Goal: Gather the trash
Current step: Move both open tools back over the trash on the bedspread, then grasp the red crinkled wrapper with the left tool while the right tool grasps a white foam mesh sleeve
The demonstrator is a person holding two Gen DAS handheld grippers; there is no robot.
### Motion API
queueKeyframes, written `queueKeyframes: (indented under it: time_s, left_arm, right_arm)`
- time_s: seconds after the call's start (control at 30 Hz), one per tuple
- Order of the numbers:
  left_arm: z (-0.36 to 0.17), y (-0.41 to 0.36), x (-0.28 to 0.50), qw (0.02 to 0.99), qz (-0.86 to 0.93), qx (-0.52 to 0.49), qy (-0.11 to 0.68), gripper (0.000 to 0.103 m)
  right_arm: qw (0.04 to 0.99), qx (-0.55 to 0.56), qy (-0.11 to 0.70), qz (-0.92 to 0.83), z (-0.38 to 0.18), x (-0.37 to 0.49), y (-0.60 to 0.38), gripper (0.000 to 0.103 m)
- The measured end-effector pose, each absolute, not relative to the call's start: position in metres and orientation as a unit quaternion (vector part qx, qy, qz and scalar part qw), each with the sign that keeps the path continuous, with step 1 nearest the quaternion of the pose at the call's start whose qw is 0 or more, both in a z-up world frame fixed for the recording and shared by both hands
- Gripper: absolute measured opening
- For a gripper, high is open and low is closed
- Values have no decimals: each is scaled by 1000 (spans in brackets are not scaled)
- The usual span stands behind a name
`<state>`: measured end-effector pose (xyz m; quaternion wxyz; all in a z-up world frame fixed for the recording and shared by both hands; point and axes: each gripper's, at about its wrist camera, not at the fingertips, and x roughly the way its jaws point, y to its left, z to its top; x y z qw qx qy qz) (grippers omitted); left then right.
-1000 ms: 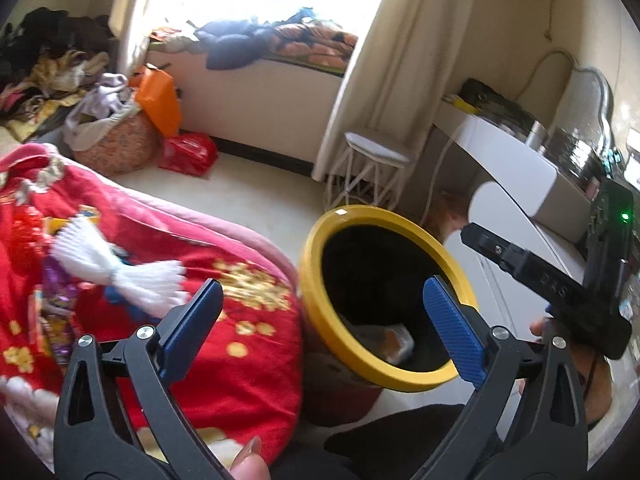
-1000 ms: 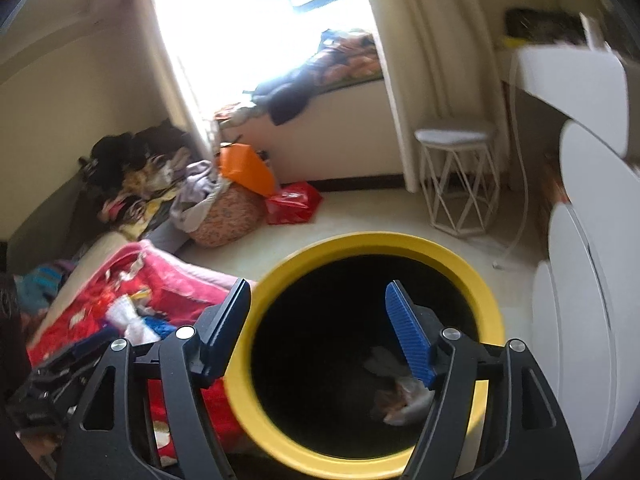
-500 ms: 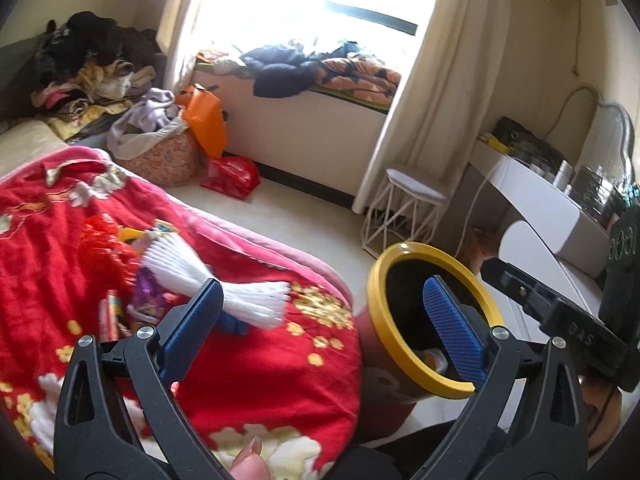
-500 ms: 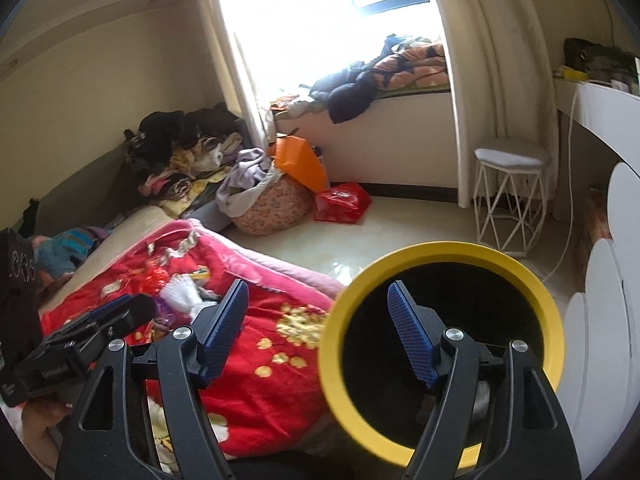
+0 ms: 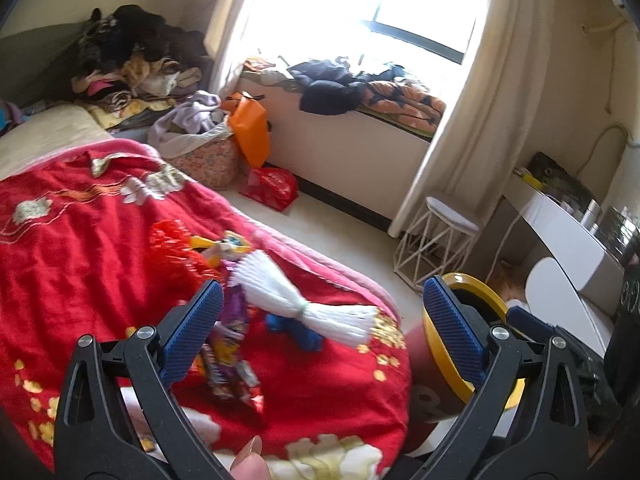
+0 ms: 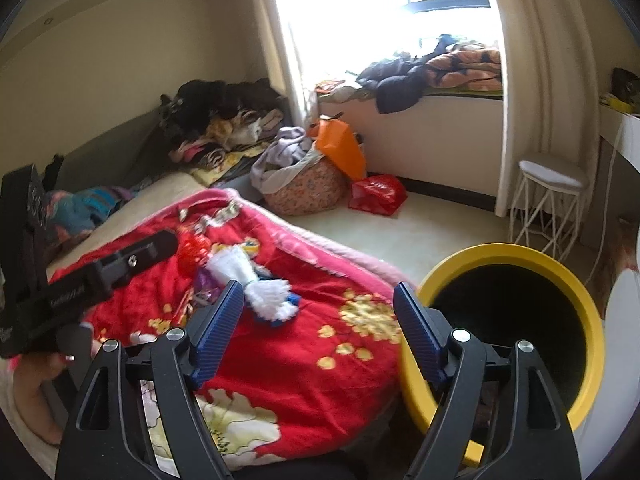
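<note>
Trash sits in a small cluster on the red blanket (image 5: pixel 100 248), mid-bed: white foam fruit net (image 5: pixel 300 304), purple snack wrapper (image 5: pixel 232 332), bit of blue scrap (image 5: pixel 300 330) under the net, red crinkly piece (image 5: pixel 176 240) and a yellow-ish wrapper (image 5: pixel 224 244) just behind. Yellow-rimmed bin (image 6: pixel 516 320) stands on the floor right beside the bed's corner, to the right of the pile.

Left gripper (image 5: pixel 320 332): jaws wide apart, nothing betw. them. Right gripper (image 6: pixel 316 328): also wide apart, empty, hovering above the blanket w/ the bin rim just right of its right finger.

Key relation: in left wrist view the pile lies straight ahead and slightly left of centre; purple wrapper is touching-close to the left finger (image 5: pixel 192 332) in the picture, though real height gap can't be told. Foam net's long axis runs diagonally, upper-left to lower-right, pinched at the waist; wrapper's long axis runs roughly away from the camera. In right wrist view the same pile (image 6: pixel 260 292) is further off, up and left. So left hand looks nearer, prob. the one to pick.

Likely next: drop left jaws across the net's narrow waist or across the wrapper's short side, then swing right to the bin. Risk: pinching blanket along with it.
</note>
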<state>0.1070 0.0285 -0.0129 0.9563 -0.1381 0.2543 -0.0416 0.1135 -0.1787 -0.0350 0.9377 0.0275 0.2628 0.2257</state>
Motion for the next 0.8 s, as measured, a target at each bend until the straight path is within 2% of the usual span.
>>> queueKeyframes:
  time_s: [0.33, 0.8]
  left_arm:
    - [-26, 86, 111, 950, 14, -168, 263, 92]
    - [-56, 149, 157, 927, 56, -200, 311, 92]
  right_arm:
    - [924, 2, 294, 247, -54, 137, -134, 75]
    - [898, 44, 350, 262, -84, 192, -110, 75]
